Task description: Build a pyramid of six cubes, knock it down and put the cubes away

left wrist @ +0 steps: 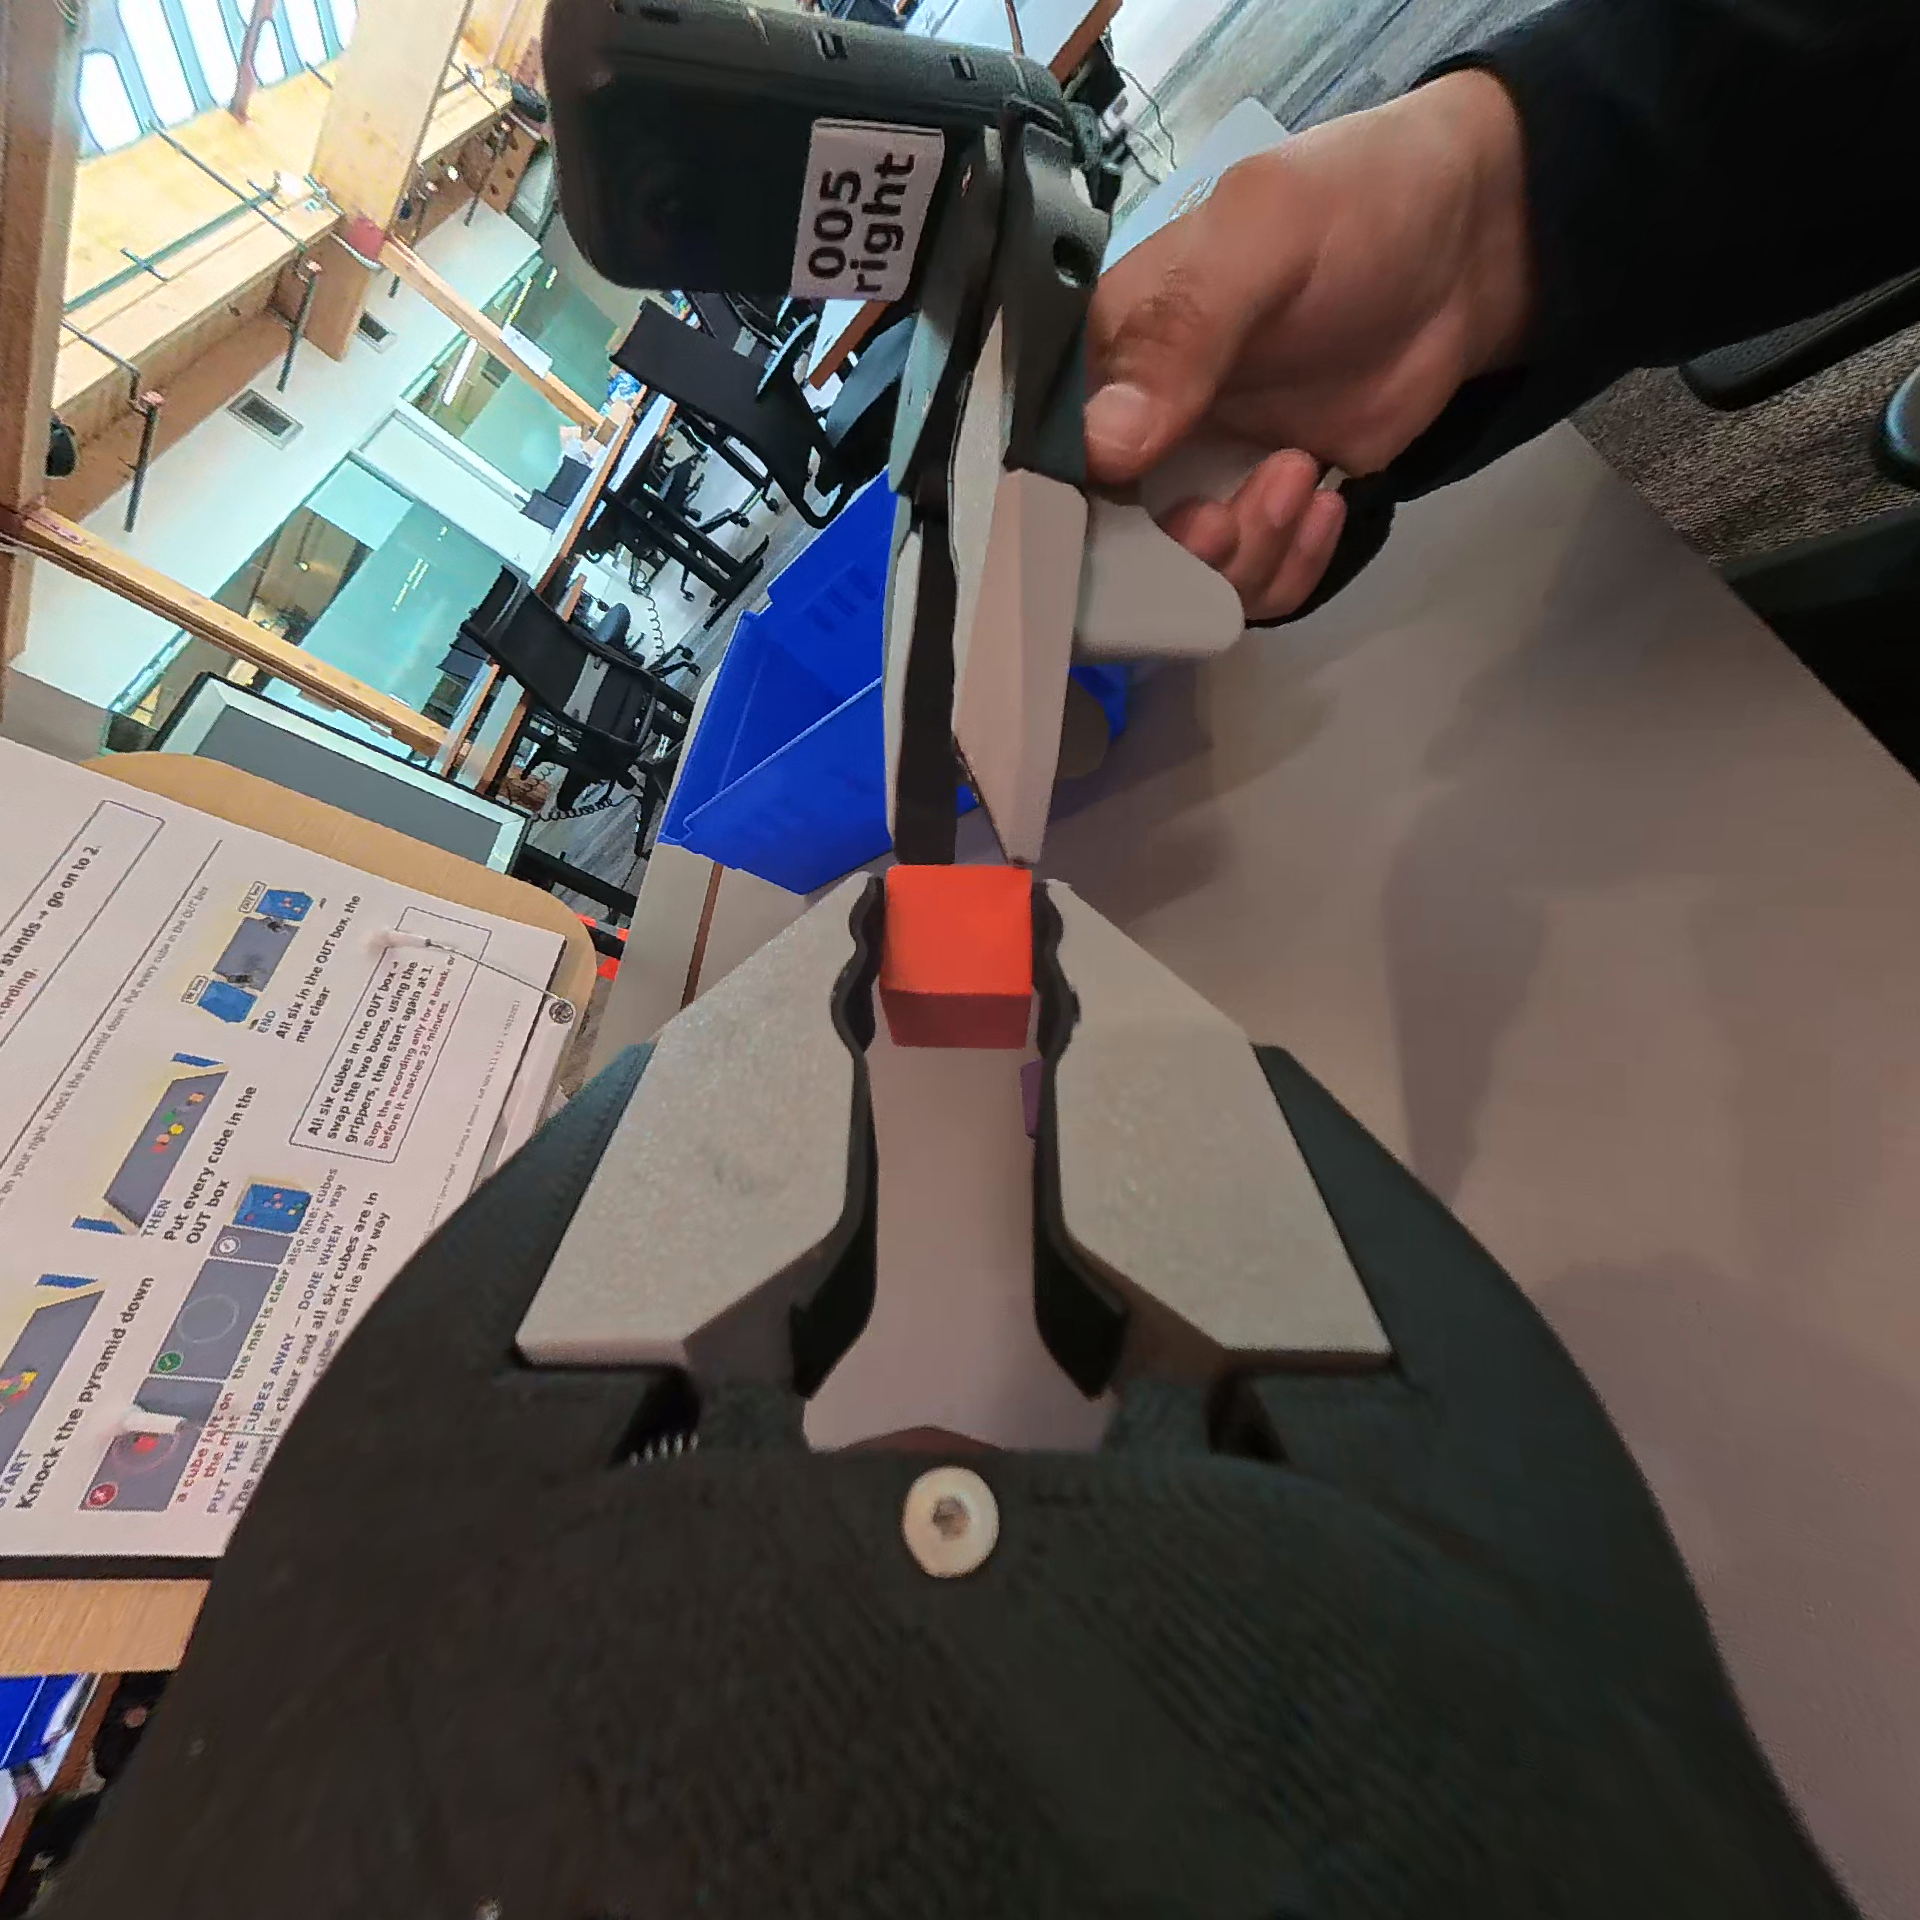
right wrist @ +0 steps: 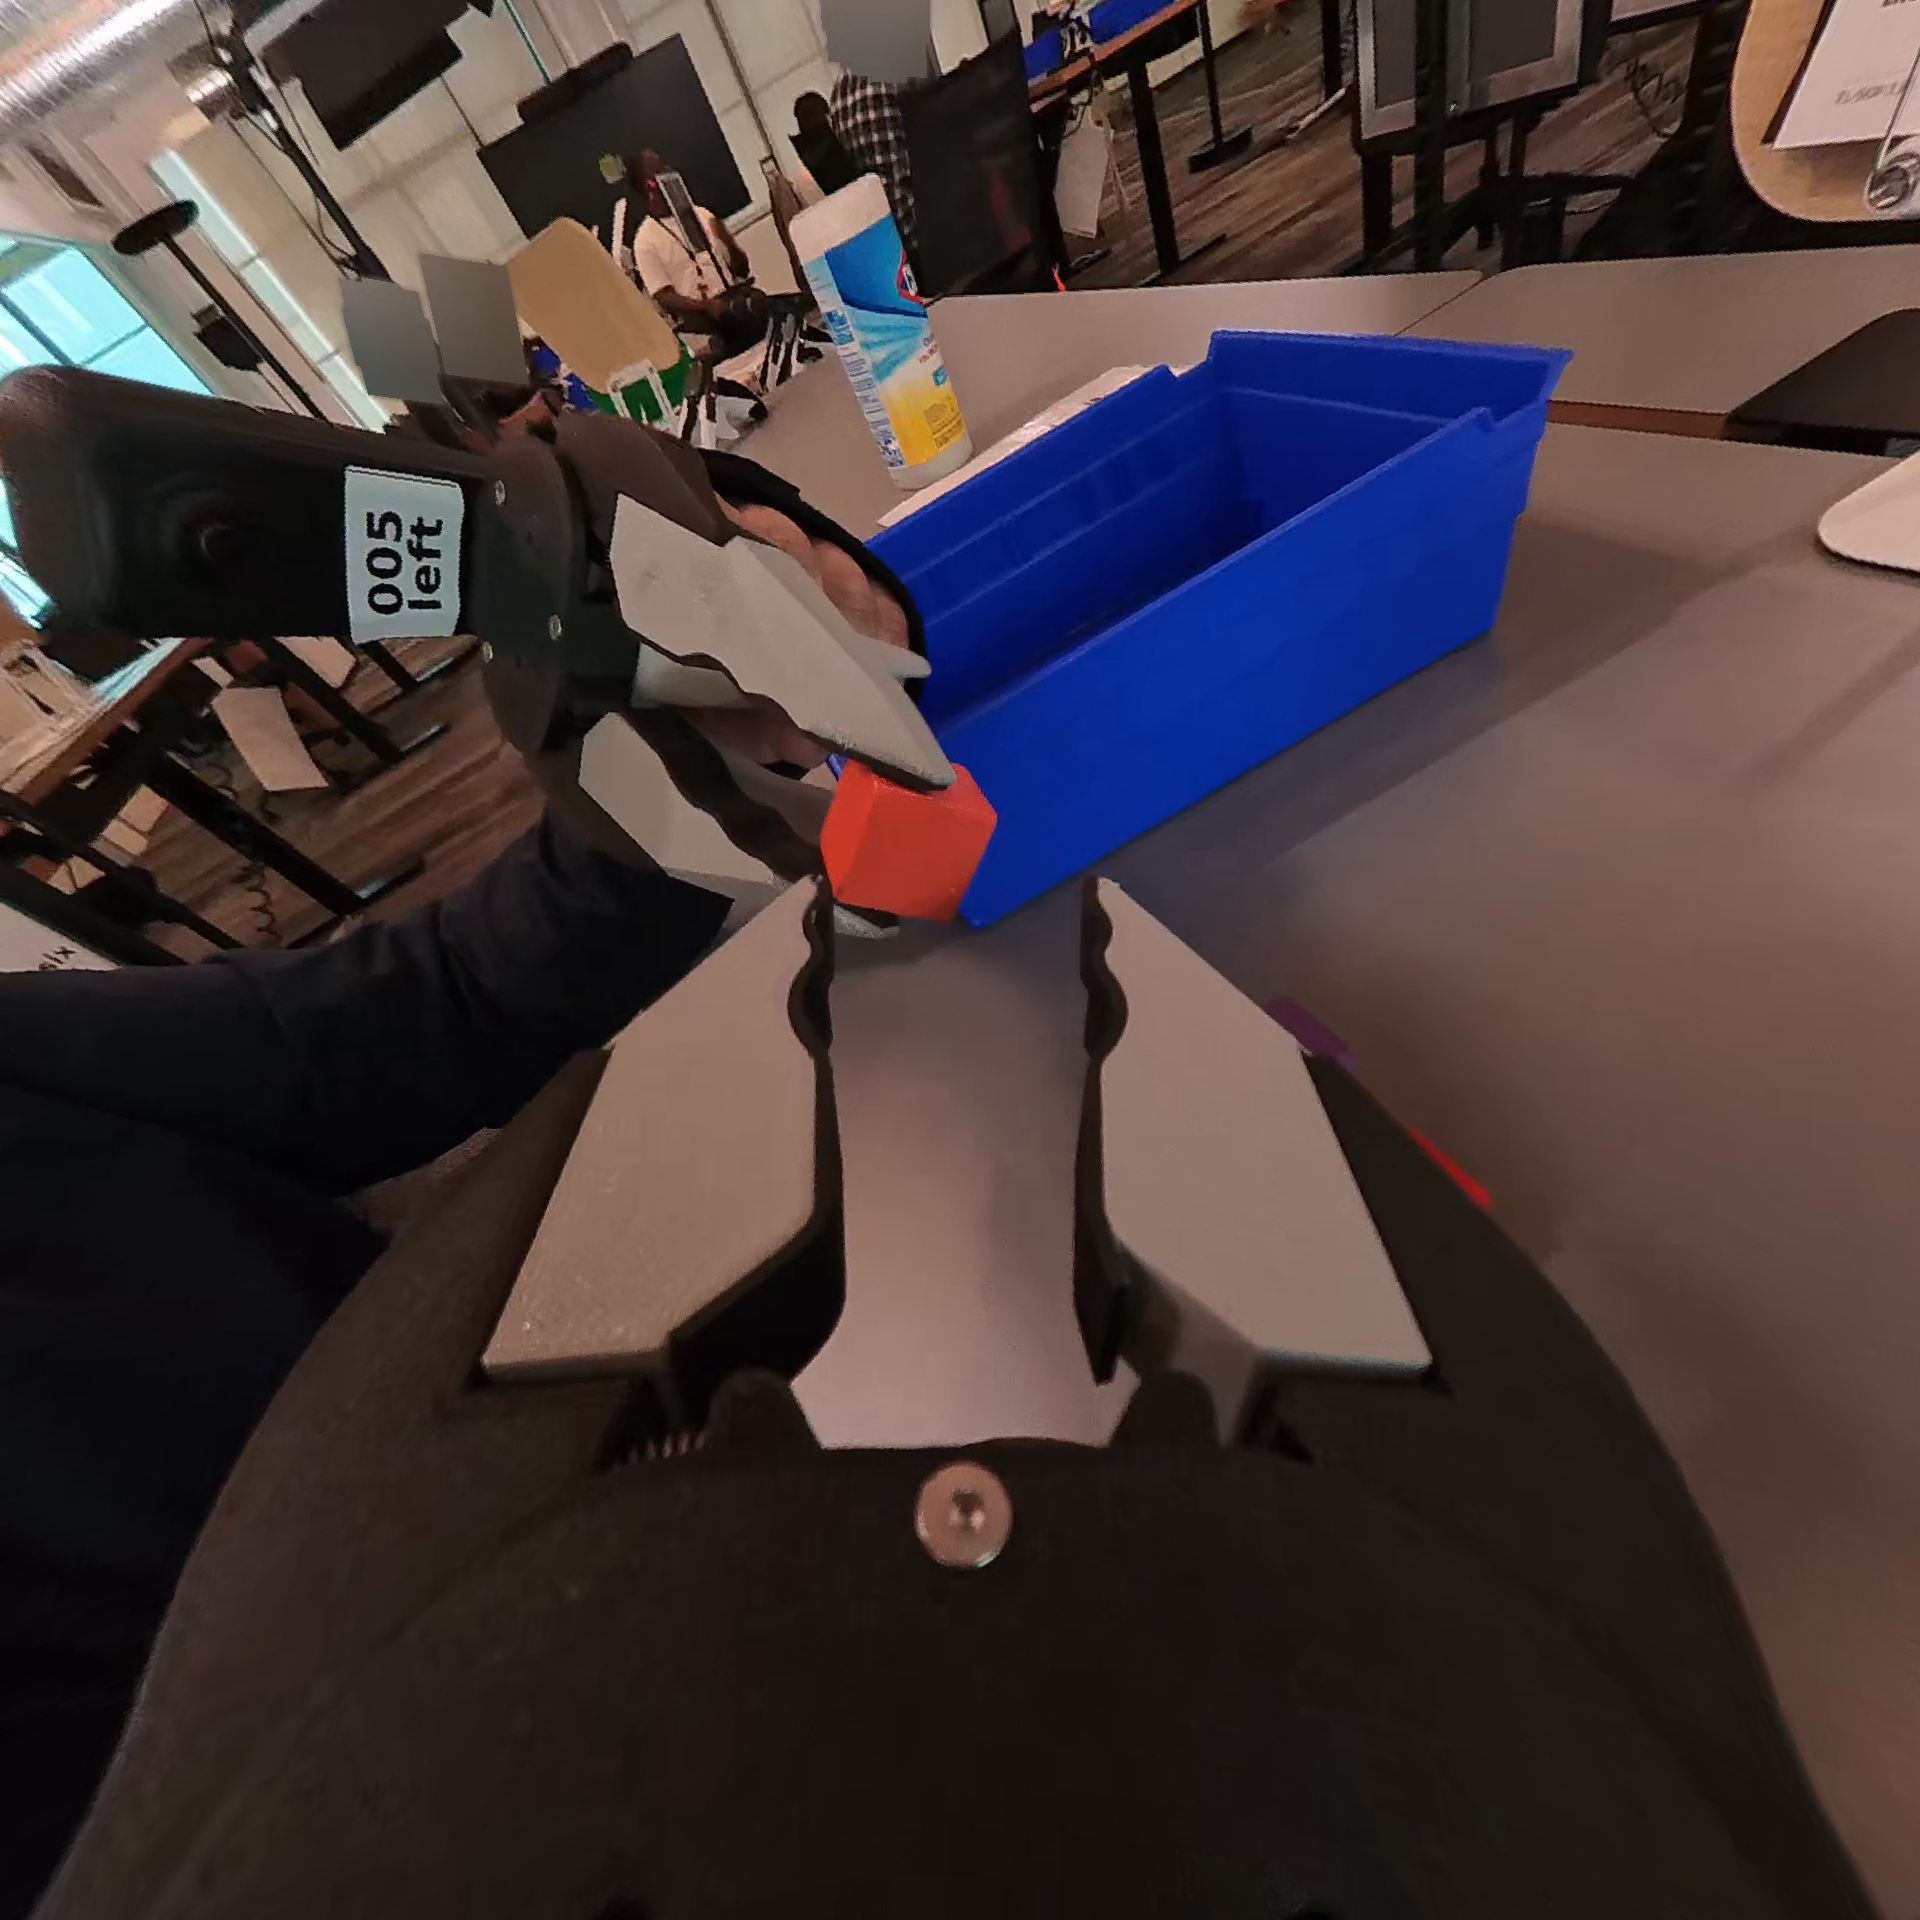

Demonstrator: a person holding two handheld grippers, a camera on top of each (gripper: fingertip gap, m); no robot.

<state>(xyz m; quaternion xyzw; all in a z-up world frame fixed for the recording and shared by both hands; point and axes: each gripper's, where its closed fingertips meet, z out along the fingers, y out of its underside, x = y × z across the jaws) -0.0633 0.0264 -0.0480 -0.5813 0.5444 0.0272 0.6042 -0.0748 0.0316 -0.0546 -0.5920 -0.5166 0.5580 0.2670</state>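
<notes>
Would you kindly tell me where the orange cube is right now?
The orange cube sits clamped in the left tool, held above the grey table just before the blue bin.

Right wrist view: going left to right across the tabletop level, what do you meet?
Left gripper → orange cube clamped in it → blue bin → a white object's corner at the right edge.
</notes>
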